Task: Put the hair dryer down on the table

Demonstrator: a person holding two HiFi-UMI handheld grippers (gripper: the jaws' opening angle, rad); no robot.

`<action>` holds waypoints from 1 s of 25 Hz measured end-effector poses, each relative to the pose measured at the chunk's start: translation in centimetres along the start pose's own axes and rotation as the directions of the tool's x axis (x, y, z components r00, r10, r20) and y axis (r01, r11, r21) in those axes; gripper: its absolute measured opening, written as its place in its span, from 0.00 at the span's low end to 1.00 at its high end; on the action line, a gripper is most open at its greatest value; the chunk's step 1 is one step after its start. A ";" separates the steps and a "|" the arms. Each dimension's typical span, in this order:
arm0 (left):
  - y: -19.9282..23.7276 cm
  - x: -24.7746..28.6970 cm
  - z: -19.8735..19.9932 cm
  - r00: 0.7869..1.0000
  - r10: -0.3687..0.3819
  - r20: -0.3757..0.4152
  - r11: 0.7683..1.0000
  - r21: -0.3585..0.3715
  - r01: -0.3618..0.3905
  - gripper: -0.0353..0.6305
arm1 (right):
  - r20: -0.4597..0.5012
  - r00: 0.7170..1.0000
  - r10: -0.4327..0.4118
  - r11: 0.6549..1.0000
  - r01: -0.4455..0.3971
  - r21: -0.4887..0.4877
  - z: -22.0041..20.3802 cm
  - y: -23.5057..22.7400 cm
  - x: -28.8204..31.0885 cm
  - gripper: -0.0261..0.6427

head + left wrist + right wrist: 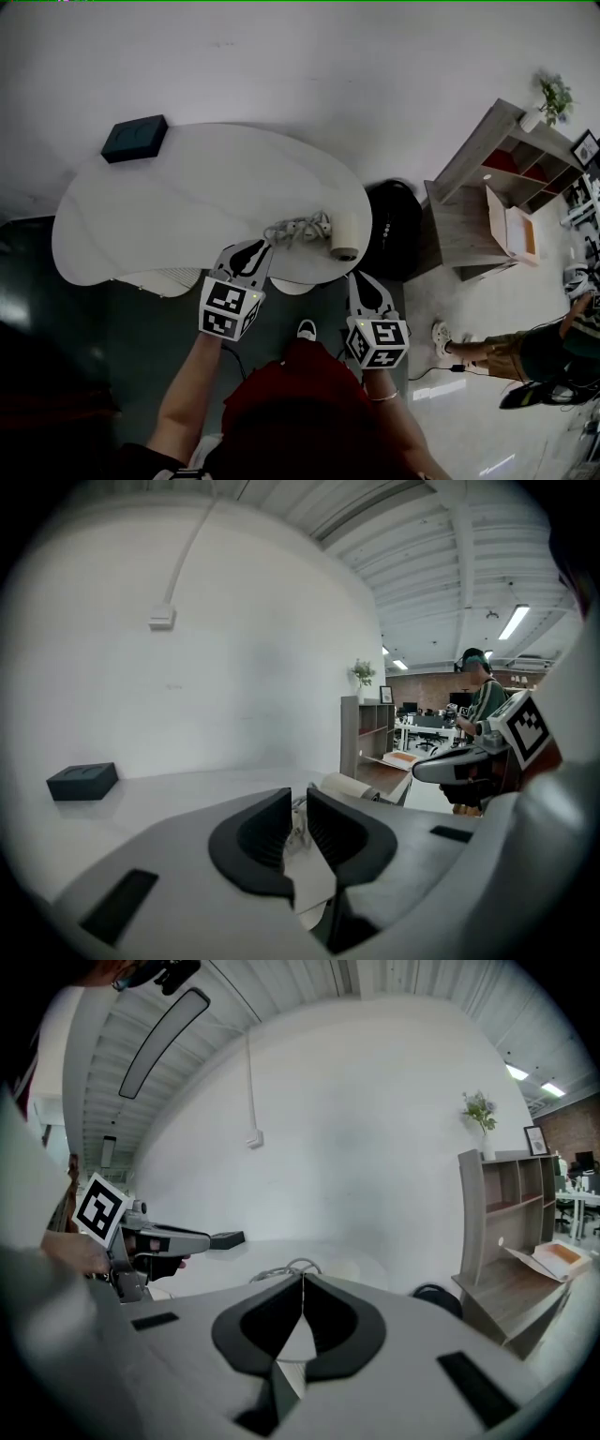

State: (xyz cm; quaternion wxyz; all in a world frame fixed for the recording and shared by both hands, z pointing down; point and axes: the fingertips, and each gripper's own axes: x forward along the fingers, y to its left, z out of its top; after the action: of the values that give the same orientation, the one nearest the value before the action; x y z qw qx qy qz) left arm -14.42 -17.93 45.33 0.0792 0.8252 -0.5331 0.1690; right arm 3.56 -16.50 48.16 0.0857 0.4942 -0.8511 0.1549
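The cream hair dryer (345, 236) lies on the white table (187, 206) near its front right edge, its pale cord (295, 228) coiled to its left. Neither gripper touches it. My left gripper (253, 251) hovers at the table's front edge just short of the cord; in the left gripper view its jaws (298, 803) stand a narrow gap apart with nothing between them, the hair dryer (352, 785) beyond. My right gripper (361, 281) hangs off the table below the dryer. In the right gripper view its jaws (302, 1283) meet at the tips, empty, with the cord (286, 1269) behind.
A black box (135, 138) sits at the table's far left corner. A dark round object (398, 230) stands on the floor right of the table, with a wooden shelf unit (506, 178) beyond. A person (525, 352) stands at the right.
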 end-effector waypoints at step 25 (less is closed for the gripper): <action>-0.6 -8.5 -3.0 0.986 0.162 0.043 0.976 -0.153 -0.154 0.09 | 0.038 0.998 0.046 0.997 -0.044 -0.064 0.2 4.6 -3.7 0.06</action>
State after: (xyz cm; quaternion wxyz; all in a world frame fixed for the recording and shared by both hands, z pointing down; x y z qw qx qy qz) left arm -17.60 -9.50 45.12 0.1124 0.7764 -0.6101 0.1113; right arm 1.36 -11.43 46.09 0.0808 0.4750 -0.8680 0.1202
